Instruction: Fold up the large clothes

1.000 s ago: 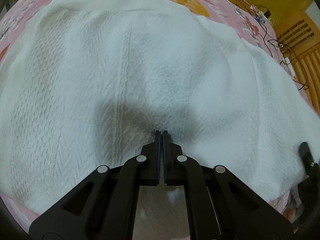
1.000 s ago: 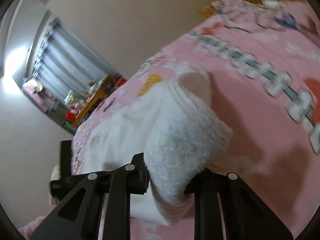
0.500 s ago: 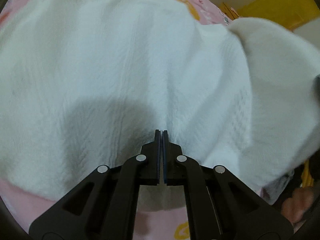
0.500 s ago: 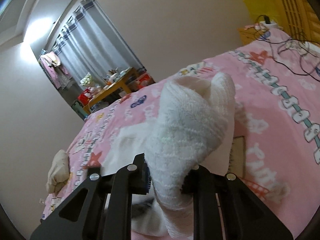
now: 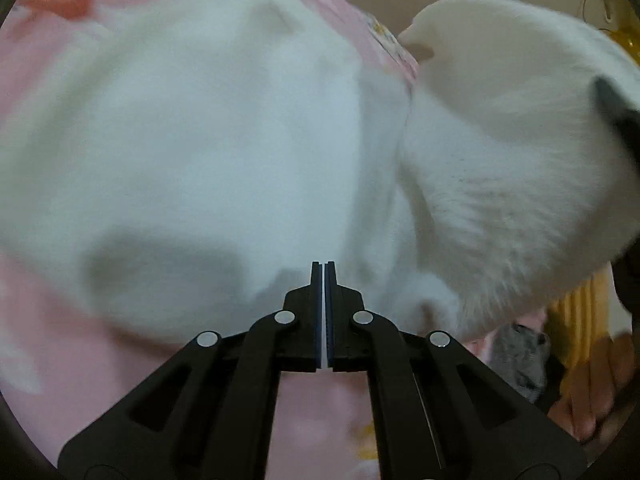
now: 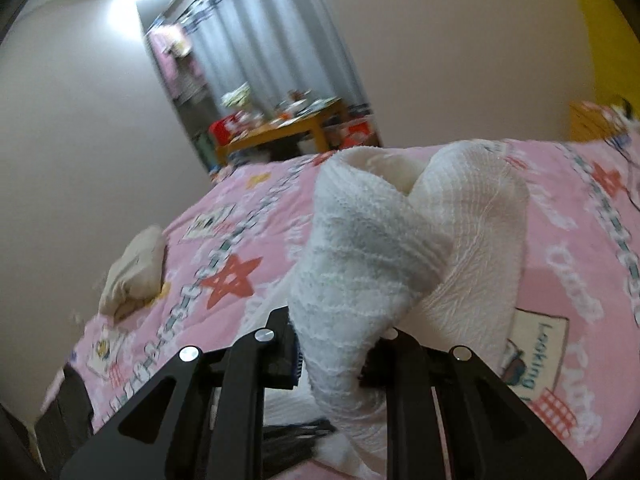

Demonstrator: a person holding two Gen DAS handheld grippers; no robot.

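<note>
My left gripper (image 5: 322, 276): jaws pressed together, nothing between them, above the white garment (image 5: 192, 152) spread on the pink bedspread (image 5: 48, 360). My right gripper (image 6: 340, 344): clamped on a bunched fold of that garment (image 6: 372, 248), lifted above the bedspread (image 6: 560, 280). Beige bundle (image 6: 134, 272) near the bed's far edge.

Two wrist cameras close over a pink bed

Left view tilts down onto the white garment (image 5: 200, 140); right view faces farther across the bedspread (image 6: 560, 240) toward curtains (image 6: 256, 40); both share garment and bedspread.
</note>
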